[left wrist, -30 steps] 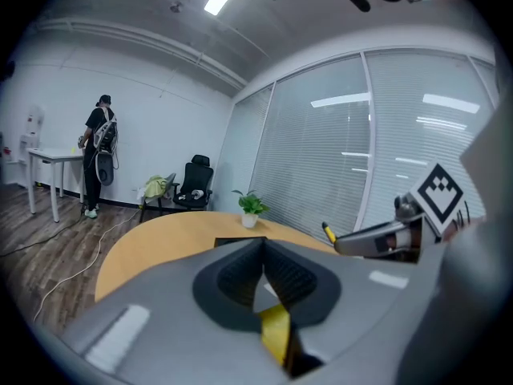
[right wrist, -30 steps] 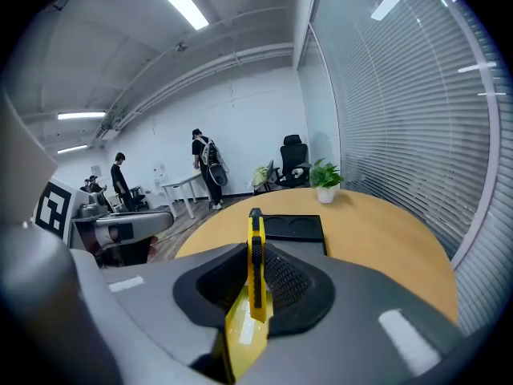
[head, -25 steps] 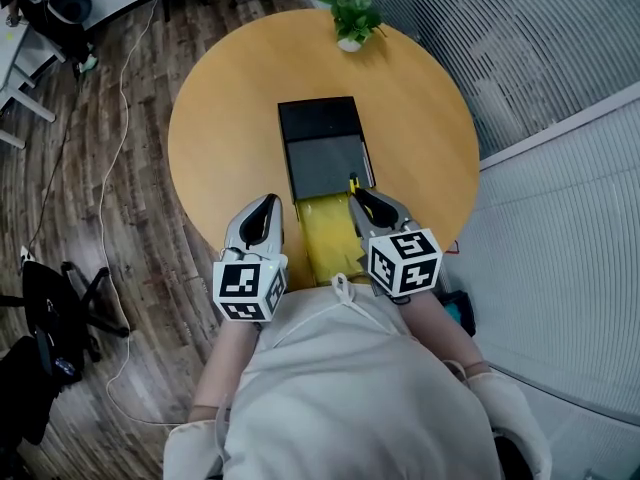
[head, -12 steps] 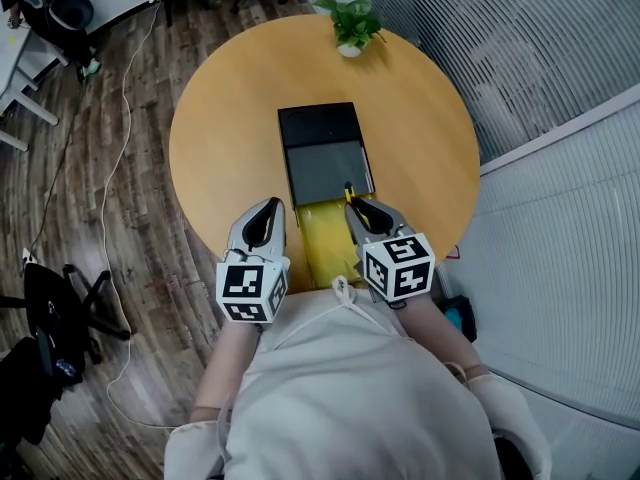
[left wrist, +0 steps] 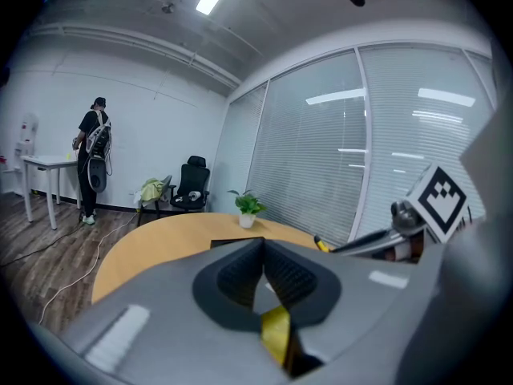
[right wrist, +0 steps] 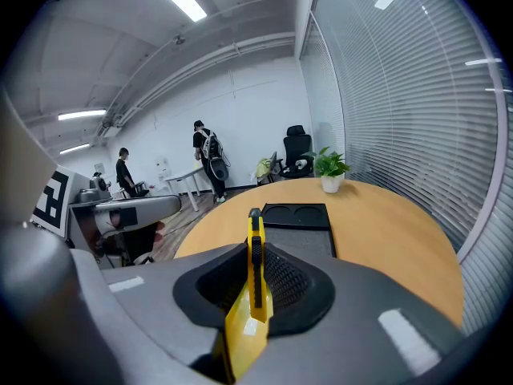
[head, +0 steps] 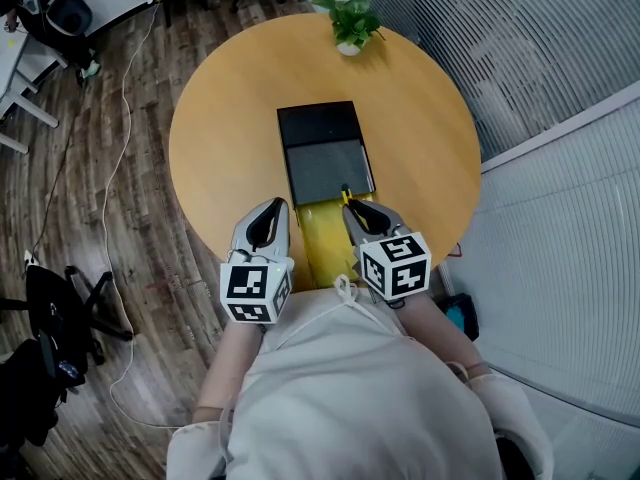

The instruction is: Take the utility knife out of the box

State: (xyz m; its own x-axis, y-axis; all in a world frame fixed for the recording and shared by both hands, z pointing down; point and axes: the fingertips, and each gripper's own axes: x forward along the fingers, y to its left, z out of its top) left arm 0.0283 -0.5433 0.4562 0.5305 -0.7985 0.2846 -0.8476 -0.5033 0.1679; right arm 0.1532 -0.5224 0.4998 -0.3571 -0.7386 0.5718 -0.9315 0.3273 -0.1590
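A black box (head: pixel 318 124) with a grey insert lies open in the middle of the round wooden table (head: pixel 220 128). A yellow part of the box (head: pixel 322 240) stretches toward me between the two grippers. My right gripper (head: pixel 350 204) hovers at the box's near right corner, shut on the yellow utility knife (head: pixel 347 193). In the right gripper view the knife (right wrist: pixel 254 283) stands on edge between the pads, its tip pointing at the box (right wrist: pixel 298 215). My left gripper (head: pixel 272 206) sits left of the yellow part. Its tips (left wrist: pixel 261 243) meet with nothing clasped.
A small potted plant (head: pixel 350 20) stands at the table's far edge. Window blinds (head: pixel 520 58) run along the right. A wheeled chair base (head: pixel 60 308) and a cable (head: pixel 118 118) lie on the wooden floor to the left. People stand by a distant desk (left wrist: pixel 48 164).
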